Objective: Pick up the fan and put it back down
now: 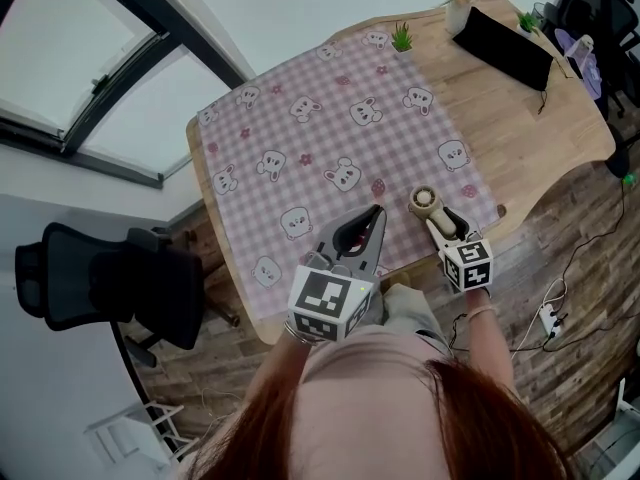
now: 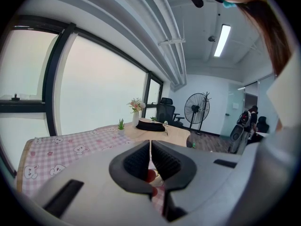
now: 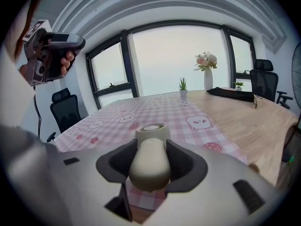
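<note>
Pink checked cloth covers the wooden table in my head view, with the fan at its near right edge in my right gripper. In the left gripper view, my left gripper has its jaws closed on nothing. In the right gripper view, the jaws clamp the fan's cream handle.

The person had reddish-brown hair and a pale pink top, and the left gripper and right gripper were both light grey with black ribbed pads, each carrying a white cube printed with black square markers.
</note>
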A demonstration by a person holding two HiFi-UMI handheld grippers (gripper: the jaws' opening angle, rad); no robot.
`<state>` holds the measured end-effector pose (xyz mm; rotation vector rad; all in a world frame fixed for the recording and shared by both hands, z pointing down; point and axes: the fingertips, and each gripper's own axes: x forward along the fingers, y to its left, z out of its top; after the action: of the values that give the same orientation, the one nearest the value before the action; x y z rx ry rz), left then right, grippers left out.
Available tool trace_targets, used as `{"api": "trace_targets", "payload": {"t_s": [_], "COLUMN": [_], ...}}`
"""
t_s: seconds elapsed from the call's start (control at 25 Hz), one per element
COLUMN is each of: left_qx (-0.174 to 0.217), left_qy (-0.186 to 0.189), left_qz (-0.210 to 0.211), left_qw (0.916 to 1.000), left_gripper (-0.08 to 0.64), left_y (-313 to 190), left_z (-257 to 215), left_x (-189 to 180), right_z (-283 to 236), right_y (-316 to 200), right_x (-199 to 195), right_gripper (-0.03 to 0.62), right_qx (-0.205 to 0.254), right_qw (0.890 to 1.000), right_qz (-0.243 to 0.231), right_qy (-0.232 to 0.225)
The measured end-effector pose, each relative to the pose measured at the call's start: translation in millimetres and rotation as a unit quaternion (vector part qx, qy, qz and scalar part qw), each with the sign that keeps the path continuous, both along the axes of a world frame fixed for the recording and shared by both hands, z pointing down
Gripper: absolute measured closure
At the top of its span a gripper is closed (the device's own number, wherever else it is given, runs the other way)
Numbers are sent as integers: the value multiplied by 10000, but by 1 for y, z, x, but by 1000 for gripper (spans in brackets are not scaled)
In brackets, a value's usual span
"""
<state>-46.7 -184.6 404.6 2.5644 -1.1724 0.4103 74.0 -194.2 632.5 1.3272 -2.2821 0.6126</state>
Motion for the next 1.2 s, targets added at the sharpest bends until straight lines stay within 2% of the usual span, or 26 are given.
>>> {"api": "trace_targets", "payload": {"t_s": [1.2], "left_qx": [-68], "left_qy": [-91], "left_qz": [-381], "left_qw": [9992], "left_gripper": [545], "left_y": [13], "left_z": [7], "left_x": [11], "right_z": [44], "right_y": [2], "right_x": [2], "right_gripper": [400], "right_qx": [-808], "right_qw": [9947], "right_qz": [-359], "right_qy": [525]}}
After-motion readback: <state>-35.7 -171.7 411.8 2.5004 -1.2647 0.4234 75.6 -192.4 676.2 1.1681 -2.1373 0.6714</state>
